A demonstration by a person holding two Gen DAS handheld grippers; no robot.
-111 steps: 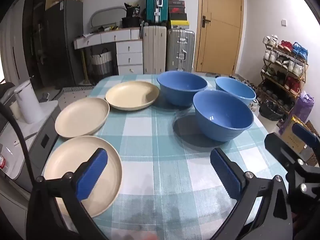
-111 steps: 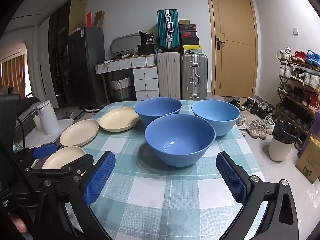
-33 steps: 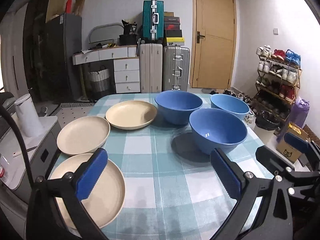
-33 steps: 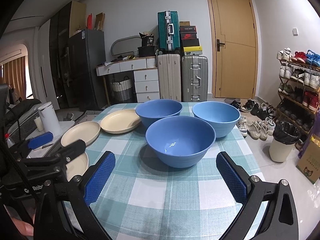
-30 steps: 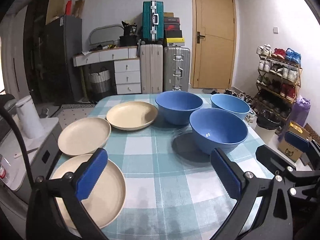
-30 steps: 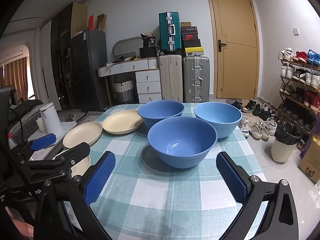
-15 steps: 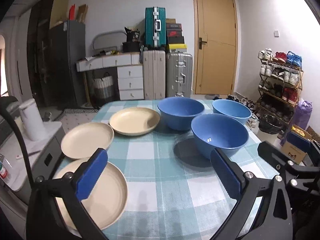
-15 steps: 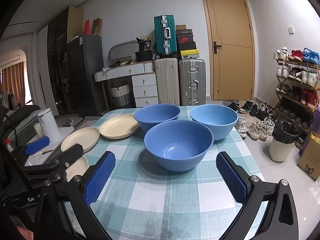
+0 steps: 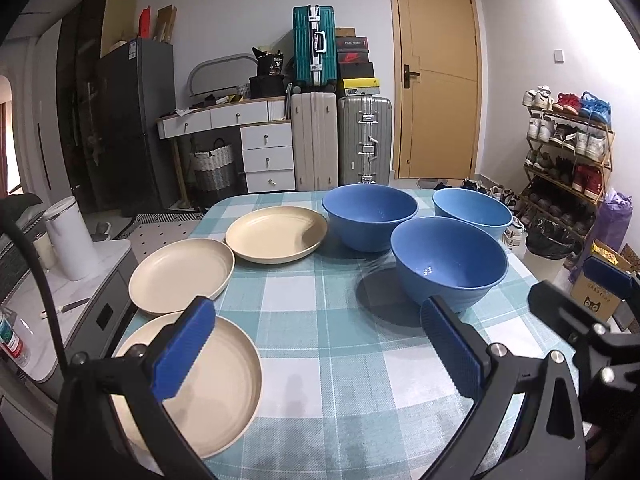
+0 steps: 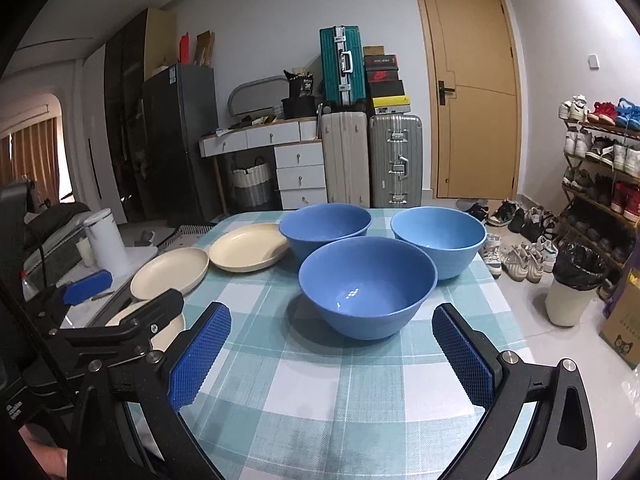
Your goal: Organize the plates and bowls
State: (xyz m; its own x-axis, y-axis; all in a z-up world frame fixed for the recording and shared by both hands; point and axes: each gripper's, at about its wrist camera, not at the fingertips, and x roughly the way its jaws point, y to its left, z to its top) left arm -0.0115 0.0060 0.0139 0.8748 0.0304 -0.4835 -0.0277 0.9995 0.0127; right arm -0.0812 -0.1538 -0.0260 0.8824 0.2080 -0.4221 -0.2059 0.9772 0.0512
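Left gripper (image 9: 316,350): jaws wide apart, empty, above the table's (image 9: 320,360) near edge. Near plate (image 9: 224,392) lies under its left finger; two more plates (image 9: 182,276) (image 9: 276,233) run in a line beyond. Right gripper (image 10: 330,354): jaws spread, empty. Near bowl (image 10: 368,286) sits just ahead between its fingers, apart from them; two bowls (image 10: 325,230) (image 10: 438,238) stand behind. Writing: "36" on a black bag (image 9: 270,66); shoebox (image 10: 382,76) logo unclear.
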